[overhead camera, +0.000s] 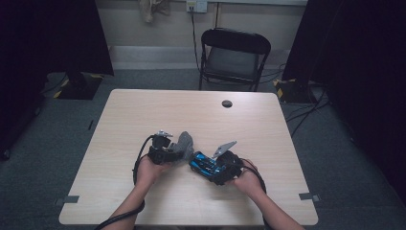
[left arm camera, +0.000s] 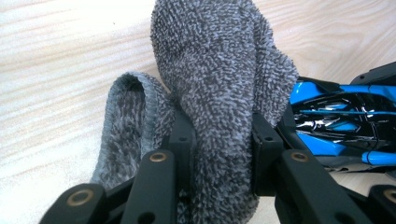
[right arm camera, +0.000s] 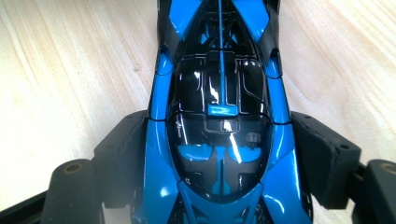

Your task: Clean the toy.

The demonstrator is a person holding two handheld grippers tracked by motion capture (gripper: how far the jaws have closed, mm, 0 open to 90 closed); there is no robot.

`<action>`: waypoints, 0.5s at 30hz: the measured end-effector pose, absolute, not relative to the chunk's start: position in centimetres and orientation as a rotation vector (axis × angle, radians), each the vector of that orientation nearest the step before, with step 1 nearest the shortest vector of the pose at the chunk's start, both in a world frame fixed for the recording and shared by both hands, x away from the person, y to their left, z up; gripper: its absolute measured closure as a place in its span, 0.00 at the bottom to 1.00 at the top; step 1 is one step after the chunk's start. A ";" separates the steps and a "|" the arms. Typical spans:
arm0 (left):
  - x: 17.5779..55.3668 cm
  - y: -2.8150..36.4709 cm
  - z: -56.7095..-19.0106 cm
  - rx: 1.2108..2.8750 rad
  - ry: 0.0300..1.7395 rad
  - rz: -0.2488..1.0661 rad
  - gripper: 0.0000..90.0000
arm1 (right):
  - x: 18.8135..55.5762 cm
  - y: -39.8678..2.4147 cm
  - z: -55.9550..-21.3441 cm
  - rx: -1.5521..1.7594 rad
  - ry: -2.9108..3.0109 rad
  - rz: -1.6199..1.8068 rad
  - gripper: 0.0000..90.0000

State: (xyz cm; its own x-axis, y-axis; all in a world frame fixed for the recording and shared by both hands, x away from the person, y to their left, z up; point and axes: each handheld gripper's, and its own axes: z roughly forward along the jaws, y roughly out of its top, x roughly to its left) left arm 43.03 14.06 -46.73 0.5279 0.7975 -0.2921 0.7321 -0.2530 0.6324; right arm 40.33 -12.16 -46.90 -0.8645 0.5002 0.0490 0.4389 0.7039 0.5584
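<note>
left gripper [left arm camera: 219, 135] clamps sock [left arm camera: 219, 70] | right gripper [right arm camera: 219, 154] seemingly grips toy car [right arm camera: 219, 116] | wooden table [overhead camera: 143, 115]

A light wooden table [overhead camera: 143, 115] stands on grey carpet [overhead camera: 335, 158]; a black folding chair [overhead camera: 233, 57] waits beyond, dark curtains [overhead camera: 52, 33] at both sides.

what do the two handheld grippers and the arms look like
Both grippers are black: the left gripper and right gripper each carry a grey three-cornered plate on top and trail a black cable. Their jaws are black linkages with brass-coloured pivot pins. The forearms are bare, no sleeves visible.
</note>
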 end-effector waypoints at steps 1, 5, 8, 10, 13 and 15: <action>43.0 14.0 -46.7 2.027 1.239 0.114 0.76 | 40.4 -12.2 -46.9 0.772 2.803 0.877 0.28; 43.0 13.9 -46.9 2.032 1.234 0.111 0.76 | 40.4 -12.2 -47.0 0.784 2.790 0.883 0.28; 42.9 13.8 -46.9 2.033 1.232 0.113 0.76 | 40.4 -12.3 -47.1 0.791 2.788 0.893 0.28; 42.9 13.9 -46.7 2.031 1.233 0.112 0.76 | 40.5 -12.3 -46.9 0.797 2.779 0.898 0.28; 43.0 14.0 -46.6 2.029 1.237 0.117 0.76 | 40.6 -12.4 -46.4 0.794 2.781 0.910 0.28; 43.0 14.0 -46.6 2.025 1.246 0.118 0.76 | 40.6 -12.4 -46.1 0.789 2.770 0.911 0.28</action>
State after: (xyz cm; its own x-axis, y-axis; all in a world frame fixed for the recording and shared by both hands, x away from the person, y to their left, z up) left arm 43.01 14.02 -46.61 0.5237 0.8016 -0.2885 0.7335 -0.2520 0.6313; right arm 40.60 -12.36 -46.12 -0.8568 0.5136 0.0461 0.4407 0.6830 0.5826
